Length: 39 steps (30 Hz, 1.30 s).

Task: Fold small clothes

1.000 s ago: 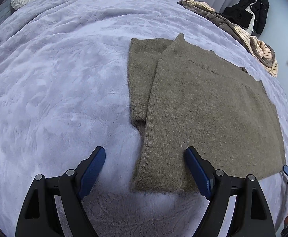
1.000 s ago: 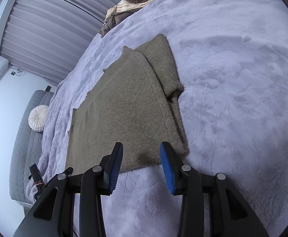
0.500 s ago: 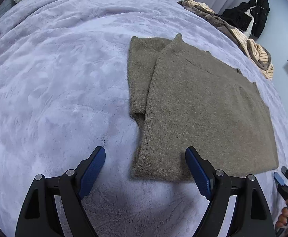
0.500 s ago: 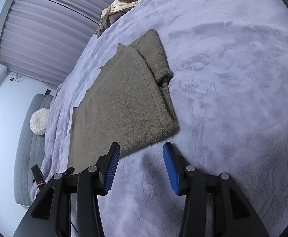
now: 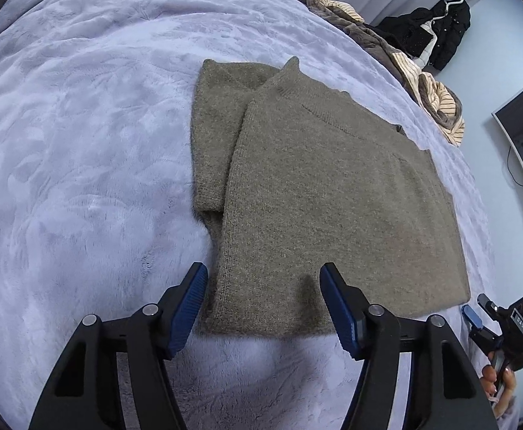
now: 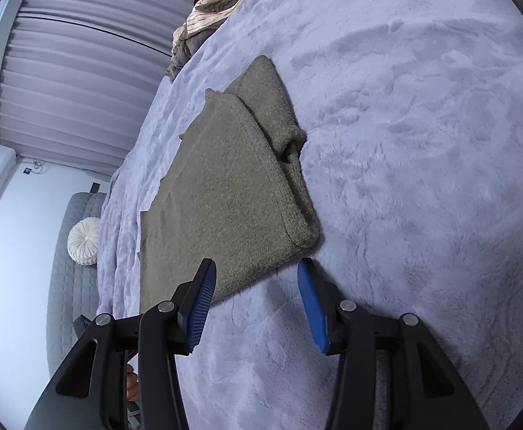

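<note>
Left wrist view showed us the sweater lying flat on the bed, partly folded, one sleeve tucked along its left side and the hem nearest us. We judged it soft, thick and light, a knit that would drape and sag rather than slip, so it wanted taking by the hem corners, both layers pinched together. Our left gripper hung over the near left corner, its jaws half apart after just closing in, the hem edge lying between and below them, and nothing pinched that we could see. In the right wrist view our right gripper stood just short of the near right corner, its jaws moderately apart after just easing open, bare bed between them and the left jaw over the hem. A pile of other clothes sat well apart at the far edge.
</note>
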Each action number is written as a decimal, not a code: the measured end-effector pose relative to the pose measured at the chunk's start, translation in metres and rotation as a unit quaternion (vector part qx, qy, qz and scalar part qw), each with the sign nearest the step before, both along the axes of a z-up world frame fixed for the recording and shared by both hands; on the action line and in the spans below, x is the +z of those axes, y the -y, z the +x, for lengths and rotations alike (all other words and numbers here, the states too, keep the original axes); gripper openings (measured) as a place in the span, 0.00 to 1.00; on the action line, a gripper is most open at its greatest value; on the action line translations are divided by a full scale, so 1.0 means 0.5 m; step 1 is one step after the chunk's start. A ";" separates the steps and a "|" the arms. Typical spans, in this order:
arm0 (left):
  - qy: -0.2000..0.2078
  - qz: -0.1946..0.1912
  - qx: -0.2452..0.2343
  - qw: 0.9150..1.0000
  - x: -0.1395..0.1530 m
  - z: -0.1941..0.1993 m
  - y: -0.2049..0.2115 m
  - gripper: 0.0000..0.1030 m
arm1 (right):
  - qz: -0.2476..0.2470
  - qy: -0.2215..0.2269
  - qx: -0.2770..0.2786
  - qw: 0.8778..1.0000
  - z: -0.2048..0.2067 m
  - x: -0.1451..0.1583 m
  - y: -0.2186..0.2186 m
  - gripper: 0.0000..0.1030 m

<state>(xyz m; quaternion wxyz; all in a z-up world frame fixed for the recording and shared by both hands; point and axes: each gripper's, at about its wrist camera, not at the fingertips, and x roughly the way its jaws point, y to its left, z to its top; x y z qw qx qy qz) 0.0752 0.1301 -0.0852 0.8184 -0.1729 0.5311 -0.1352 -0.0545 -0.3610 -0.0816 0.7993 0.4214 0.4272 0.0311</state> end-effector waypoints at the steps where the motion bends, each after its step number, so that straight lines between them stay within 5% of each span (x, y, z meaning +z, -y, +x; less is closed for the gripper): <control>1: 0.001 -0.003 -0.005 1.000 0.001 0.001 -0.002 0.64 | -0.020 0.007 0.004 1.000 -0.003 0.012 0.001 0.50; 4: -0.007 -0.014 -0.022 1.000 -0.001 0.011 -0.004 0.64 | -0.051 0.027 0.020 0.998 0.006 0.037 0.016 0.50; 12: -0.022 -0.034 -0.056 0.998 -0.013 0.044 0.014 0.64 | -0.031 0.001 0.112 0.993 0.136 0.011 0.040 0.50; 13: -0.023 -0.036 -0.060 0.997 -0.014 0.046 0.015 0.52 | -0.026 -0.003 0.127 0.992 0.147 0.005 0.036 0.48; 16: -0.033 -0.024 -0.075 0.996 -0.022 0.052 0.013 0.22 | -0.027 -0.022 0.157 0.987 0.166 -0.009 0.021 0.11; 22: -0.011 -0.087 -0.086 0.992 0.014 0.031 -0.031 0.16 | 0.059 0.038 0.169 0.983 0.139 0.026 0.041 0.05; 25: -0.005 -0.066 -0.093 0.993 0.015 0.020 -0.029 0.16 | 0.051 0.026 0.171 0.984 0.126 0.026 0.056 0.05; 29: -0.024 -0.056 -0.080 0.995 -0.021 0.005 -0.038 0.16 | 0.044 -0.038 0.138 0.989 0.111 -0.047 0.084 0.05; 32: -0.017 -0.054 -0.079 0.995 -0.012 -0.016 -0.055 0.16 | 0.070 -0.023 0.121 0.990 0.088 -0.059 0.093 0.05; 37: -0.014 0.028 -0.084 0.996 -0.013 -0.046 -0.067 0.16 | 0.013 -0.029 0.135 0.990 0.072 -0.041 0.092 0.05; 39: -0.011 0.032 -0.073 0.997 -0.012 -0.062 -0.074 0.16 | 0.010 -0.036 0.116 0.993 0.065 -0.043 0.099 0.05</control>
